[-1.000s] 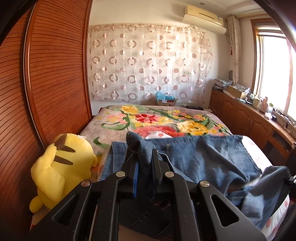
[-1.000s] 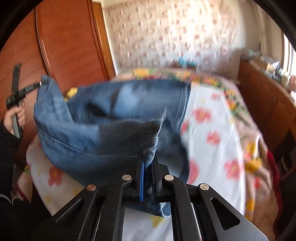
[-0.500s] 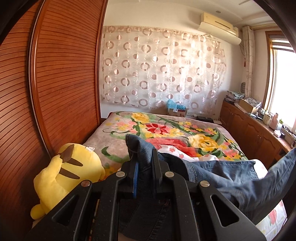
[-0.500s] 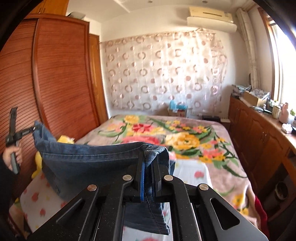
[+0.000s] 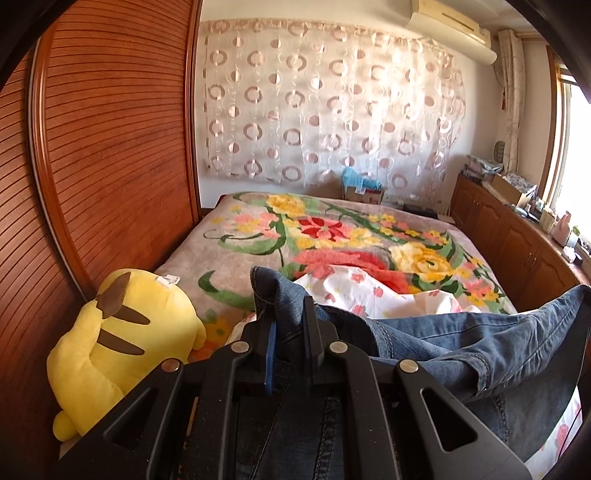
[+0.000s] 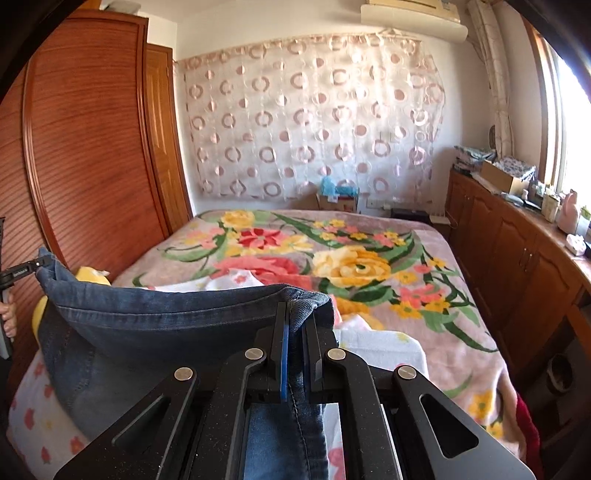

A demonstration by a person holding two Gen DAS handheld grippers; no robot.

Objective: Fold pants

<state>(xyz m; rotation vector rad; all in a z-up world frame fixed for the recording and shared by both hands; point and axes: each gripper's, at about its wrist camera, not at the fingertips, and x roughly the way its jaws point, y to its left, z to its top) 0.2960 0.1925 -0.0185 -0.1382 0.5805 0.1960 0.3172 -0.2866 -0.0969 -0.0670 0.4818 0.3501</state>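
jeans [image 6: 155, 332]: held up over bed [image 6: 424, 266], slung between both grips | left hand-held gripper [image 5: 290, 314]: clamped on denim edge | right hand-held gripper [image 6: 297, 325]: clamped on hem | handling: heavy, limp, grippy denim; likely sags mid-span | grip: seams/hems, thick, won't slip

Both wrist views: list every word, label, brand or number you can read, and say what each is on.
No text can be read.
Box by the curtain: printing too small and blurred.
Plush toy tag: white, no legible print.
Black bar at the left edge of the right wrist view: faint light lettering, too small to make out.
Air conditioner: no readable brand.
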